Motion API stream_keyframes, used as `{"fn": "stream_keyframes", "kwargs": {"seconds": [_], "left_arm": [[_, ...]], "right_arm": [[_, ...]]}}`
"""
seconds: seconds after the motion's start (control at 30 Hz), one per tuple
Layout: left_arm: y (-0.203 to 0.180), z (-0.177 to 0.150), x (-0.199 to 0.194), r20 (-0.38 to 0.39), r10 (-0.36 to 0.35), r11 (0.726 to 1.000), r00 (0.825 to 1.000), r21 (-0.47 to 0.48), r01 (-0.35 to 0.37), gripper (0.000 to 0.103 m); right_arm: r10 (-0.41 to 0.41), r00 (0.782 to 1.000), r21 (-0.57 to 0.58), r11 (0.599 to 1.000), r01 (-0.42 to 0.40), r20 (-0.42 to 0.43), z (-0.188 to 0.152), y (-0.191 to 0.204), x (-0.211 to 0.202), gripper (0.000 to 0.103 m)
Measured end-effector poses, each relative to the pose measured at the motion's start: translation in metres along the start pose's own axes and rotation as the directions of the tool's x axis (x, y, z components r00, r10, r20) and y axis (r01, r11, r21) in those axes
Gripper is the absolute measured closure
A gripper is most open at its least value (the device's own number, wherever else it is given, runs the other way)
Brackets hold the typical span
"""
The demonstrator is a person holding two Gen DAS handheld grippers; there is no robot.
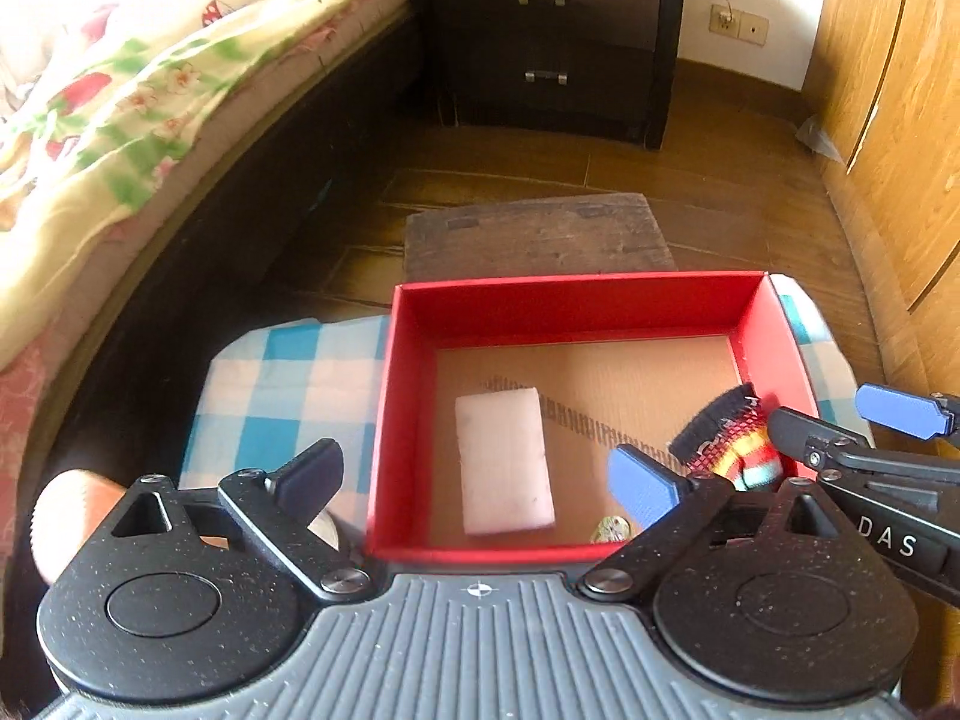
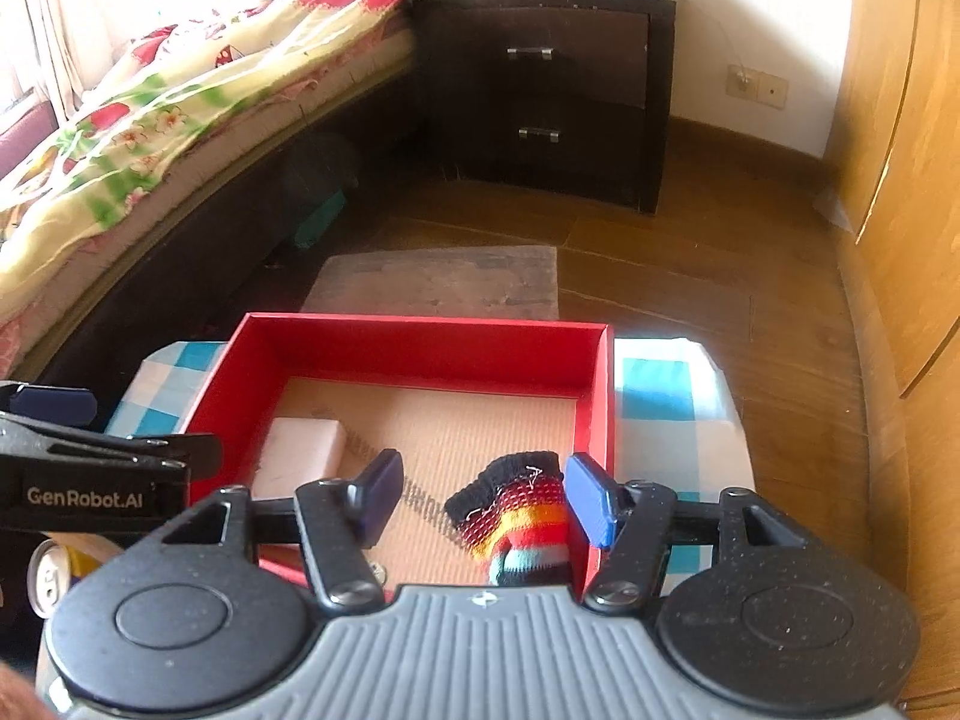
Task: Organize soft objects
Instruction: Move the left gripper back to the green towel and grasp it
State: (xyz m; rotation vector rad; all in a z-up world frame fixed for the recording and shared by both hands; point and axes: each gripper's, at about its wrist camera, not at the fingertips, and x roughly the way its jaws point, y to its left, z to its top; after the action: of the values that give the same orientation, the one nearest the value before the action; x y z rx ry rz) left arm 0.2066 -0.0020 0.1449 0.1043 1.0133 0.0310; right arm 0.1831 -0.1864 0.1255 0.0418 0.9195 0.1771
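A red box with a bare cardboard floor sits on a blue-and-white checked cloth. Inside it lie two soft things. A pale pink sponge block rests flat on the box floor toward the left side, its long axis running from the near wall toward the far wall. A striped knitted glove with a black cuff sits in the near right corner, against the right wall; its cuff points up and toward the box's middle, while the striped end tips down toward the near corner. A small shiny object lies at the near wall, too small to identify.

The left hand-held gripper hangs over the near edge of the box with its fingers wide apart and nothing between them. The right hand-held gripper is also spread apart above the glove, its right finger just beside the cuff; whether it touches cannot be told.

Beyond the box stand a worn wooden stool, a dark nightstand and a bed with a floral blanket.
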Motion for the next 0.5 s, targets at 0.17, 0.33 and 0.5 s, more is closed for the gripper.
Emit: {"fn": "stream_keyframes", "kwargs": {"seconds": [0.17, 0.33, 0.5], "left_arm": [[0.006, -0.011, -0.027, -0.009, -0.034, 0.999, 0.999, -0.007, 0.034, 0.009], [0.018, -0.039, -0.047, -0.055, -0.064, 0.998, 0.996, 0.007, 0.064, 0.007], [0.030, -0.086, -0.042, -0.145, -0.088, 0.996, 0.986, 0.011, 0.090, 0.007]], "right_arm": [[0.010, 1.000, -0.039, 0.999, -0.010, 0.009, -0.007, 0.013, -0.027, 0.059], [0.000, 1.000, -0.151, 0.989, -0.002, -0.011, -0.030, 0.035, -0.050, 0.052], [0.004, 0.998, -0.215, 0.976, -0.017, -0.062, -0.062, 0.047, -0.055, 0.049]]}}
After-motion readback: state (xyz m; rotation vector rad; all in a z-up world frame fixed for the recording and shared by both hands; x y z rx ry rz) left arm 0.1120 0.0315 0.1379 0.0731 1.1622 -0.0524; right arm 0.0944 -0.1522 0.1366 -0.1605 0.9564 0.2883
